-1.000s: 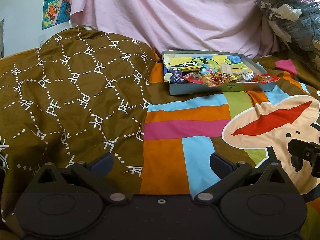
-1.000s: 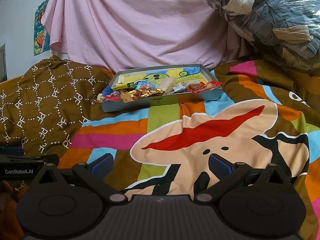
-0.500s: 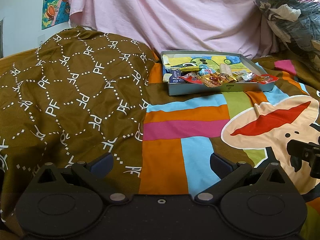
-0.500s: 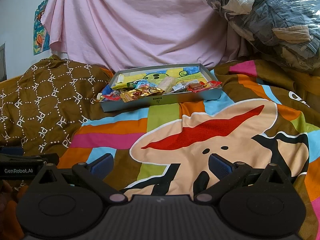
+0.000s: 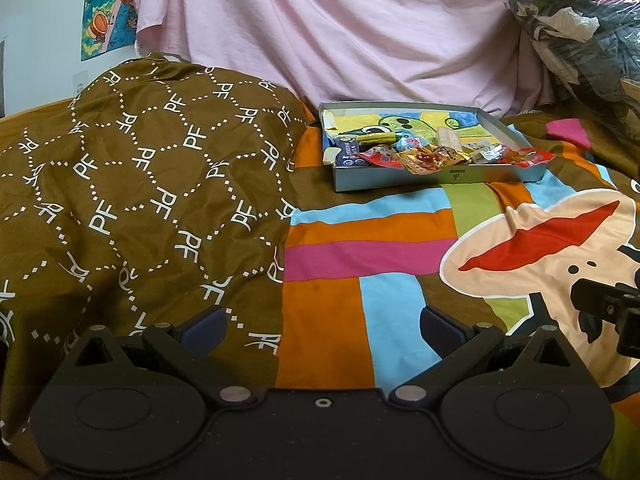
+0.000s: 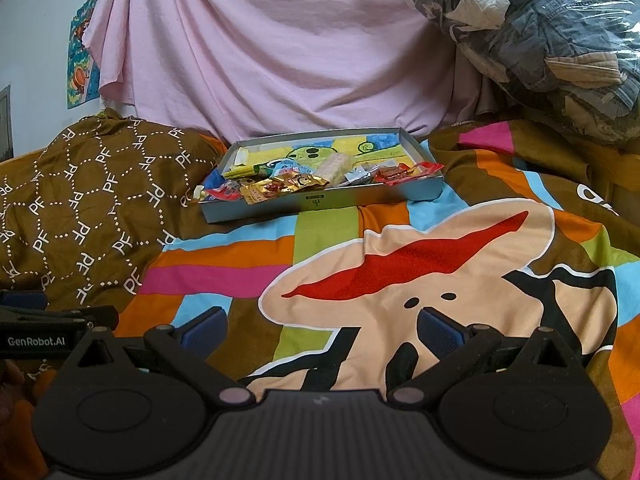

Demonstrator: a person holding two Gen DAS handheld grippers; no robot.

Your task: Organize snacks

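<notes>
Snacks (image 5: pixel 420 156) crowd the tray's (image 6: pixel 360 196) front edge; both grippers' jaws gape wide, empty, so approach low and pick singly.

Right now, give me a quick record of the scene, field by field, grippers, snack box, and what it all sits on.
left gripper: open, empty, low over the bedspread
right gripper: open, empty
snack box: shallow grey tray, far from both grippers
snacks: wrapped packets heaped along the near wall, some overhanging it
surface: colourful cartoon bedspread
backdrop: pink sheet
</notes>
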